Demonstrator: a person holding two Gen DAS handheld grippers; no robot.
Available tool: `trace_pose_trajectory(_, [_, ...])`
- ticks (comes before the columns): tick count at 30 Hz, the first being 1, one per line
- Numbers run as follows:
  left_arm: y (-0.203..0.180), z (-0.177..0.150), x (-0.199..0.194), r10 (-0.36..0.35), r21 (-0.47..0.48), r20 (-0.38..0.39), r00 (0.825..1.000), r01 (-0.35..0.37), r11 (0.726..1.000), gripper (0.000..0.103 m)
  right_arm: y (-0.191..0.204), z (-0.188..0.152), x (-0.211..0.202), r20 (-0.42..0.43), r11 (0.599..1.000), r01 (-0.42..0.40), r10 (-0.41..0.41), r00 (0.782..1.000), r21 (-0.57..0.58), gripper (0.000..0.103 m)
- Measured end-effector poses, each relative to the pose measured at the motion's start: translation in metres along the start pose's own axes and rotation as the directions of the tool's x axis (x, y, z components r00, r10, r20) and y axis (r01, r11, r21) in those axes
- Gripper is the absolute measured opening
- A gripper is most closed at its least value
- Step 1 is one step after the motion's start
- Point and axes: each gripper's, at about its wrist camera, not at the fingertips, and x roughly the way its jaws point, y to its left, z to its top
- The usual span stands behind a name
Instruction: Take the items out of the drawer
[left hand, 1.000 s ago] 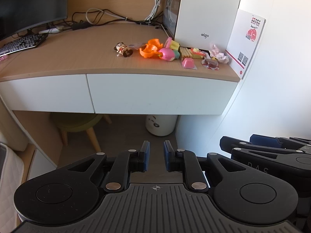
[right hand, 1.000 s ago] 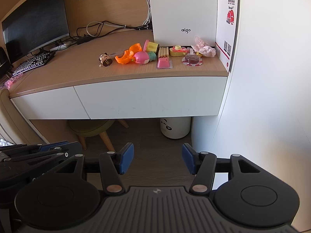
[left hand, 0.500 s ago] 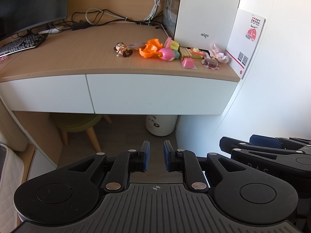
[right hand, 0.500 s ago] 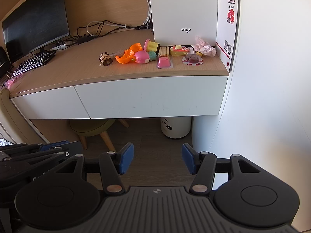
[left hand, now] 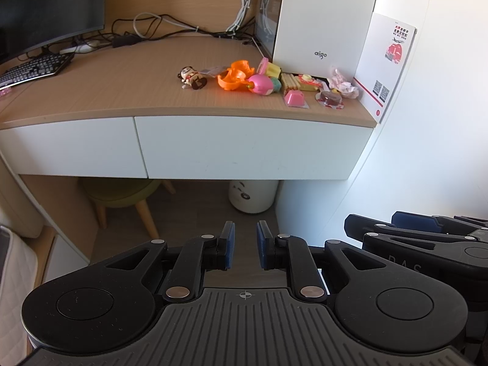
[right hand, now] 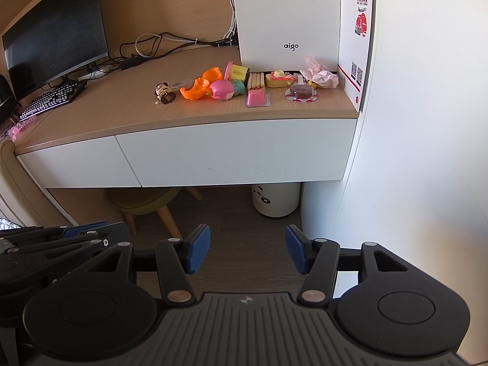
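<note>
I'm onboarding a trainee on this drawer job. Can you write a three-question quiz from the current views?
1. True or false: the right drawer under the desk is closed.
2. Which gripper's jaws stand wider apart: the left gripper or the right gripper?
3. What stands on the floor under the right drawer, next to the wall? A) white bin B) keyboard C) monitor

Key
1. True: its white front sits flush with the left drawer.
2. The right gripper; both are empty.
3. A; the green stool stands left of it.
</note>
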Motion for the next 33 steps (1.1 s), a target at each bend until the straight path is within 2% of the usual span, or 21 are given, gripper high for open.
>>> trace_pose_trajectory(17, [-0.004, -0.002, 0.006, -0.008, 0.007, -0.011, 1.000, 0.008, 1.000, 0.017, -0.001, -0.001, 0.001, -0.002, 1.000, -0.001, 0.001, 1.000, 0.004, 0.055])
trace_pose_trajectory(20, [-0.005, 0.000, 0.003, -0.037, 0.009, -0.001, 0.999, 0.037, 0.999, 0.017, -0.002, -0.001, 0.001, -0.004, 1.000, -0.002, 0.002, 1.000, 0.003, 0.055])
trace_pose_trajectory(24, [-0.007, 0.003, 0.001, -0.130, -0.015, 0.008, 0.992, 0.130, 0.991, 0.014, -0.001, -0.002, 0.001, -0.007, 1.000, -0.001, 0.001, 1.000, 0.002, 0.055])
trace_pose_trajectory(25, [-0.007, 0.003, 0.000, -0.131, -0.019, 0.012, 0.991, 0.132, 0.991, 0.014, -0.001, -0.001, 0.001, -0.007, 1.000, 0.000, 0.000, 1.000, 0.003, 0.055])
trace_pose_trajectory(26, [-0.007, 0.003, -0.001, -0.112, -0.016, 0.017, 0.994, 0.113, 0.994, 0.015, -0.001, -0.001, 0.001, -0.007, 1.000, 0.002, -0.002, 1.000, 0.003, 0.055])
trace_pose_trajectory(28, [-0.009, 0.002, -0.002, -0.012, 0.017, 0.033, 0.999, 0.011, 1.000, 0.015, -0.002, 0.000, 0.002, -0.009, 1.000, 0.003, -0.003, 1.000, 0.010, 0.055])
trace_pose_trajectory(30, [-0.005, 0.003, 0.000, 0.068, 0.050, 0.052, 0.996, -0.070, 0.996, 0.014, -0.003, 0.001, 0.003, -0.013, 1.000, 0.005, -0.005, 1.000, 0.015, 0.055])
trace_pose_trajectory(33, [0.011, 0.008, 0.010, 0.046, 0.021, 0.037, 0.998, -0.047, 0.999, 0.014, -0.004, 0.003, 0.007, -0.022, 1.000, 0.011, -0.010, 1.000, 0.017, 0.055])
